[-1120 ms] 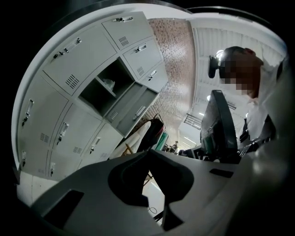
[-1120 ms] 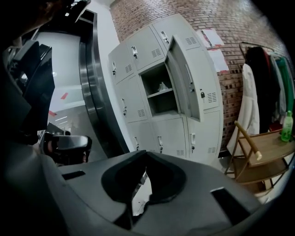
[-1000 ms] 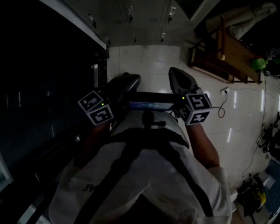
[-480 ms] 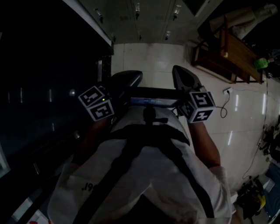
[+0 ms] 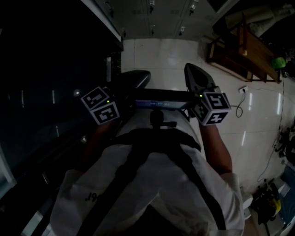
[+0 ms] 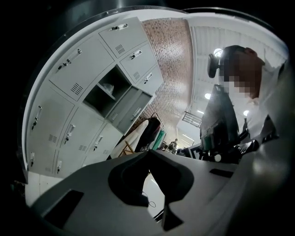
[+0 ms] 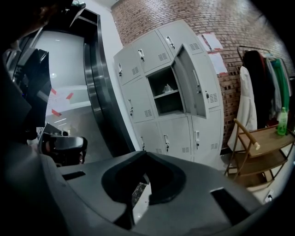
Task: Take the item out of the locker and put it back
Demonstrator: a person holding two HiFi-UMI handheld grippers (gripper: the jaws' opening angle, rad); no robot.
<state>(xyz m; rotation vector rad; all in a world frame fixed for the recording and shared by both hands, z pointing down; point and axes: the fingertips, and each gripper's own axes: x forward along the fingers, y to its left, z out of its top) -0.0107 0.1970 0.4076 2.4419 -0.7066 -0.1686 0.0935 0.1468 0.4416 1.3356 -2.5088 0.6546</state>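
Since a second back, the grey metal locker bank (image 5: 152,11) slid toward the top edge of the head view. The wooden rack (image 5: 246,48) drifted up and right, and my two claws edged up with them. There they sat, left claw (image 5: 138,76) and right claw (image 5: 192,73), side by side before my chest over the white tiled floor (image 5: 161,53). The lockers lay well ahead.

Left gripper view: jaws pressed together, nothing between them. Beyond, tilted, the bank showed one open compartment (image 6: 103,99). On its shelf sat the small pale item (image 6: 109,86), too small for me to read its long axis. It lay up and left of the claw tip, well apart.

Right gripper view: jaws clenched too, and empty. This claw faced the opening more squarely, with the grey door (image 7: 191,87) swung out to the right. The item lay on the shelf above and ahead of the tip. I judged the right claw better placed for the reach. Both claws had to close the gap and open first, and the item was not yet out.
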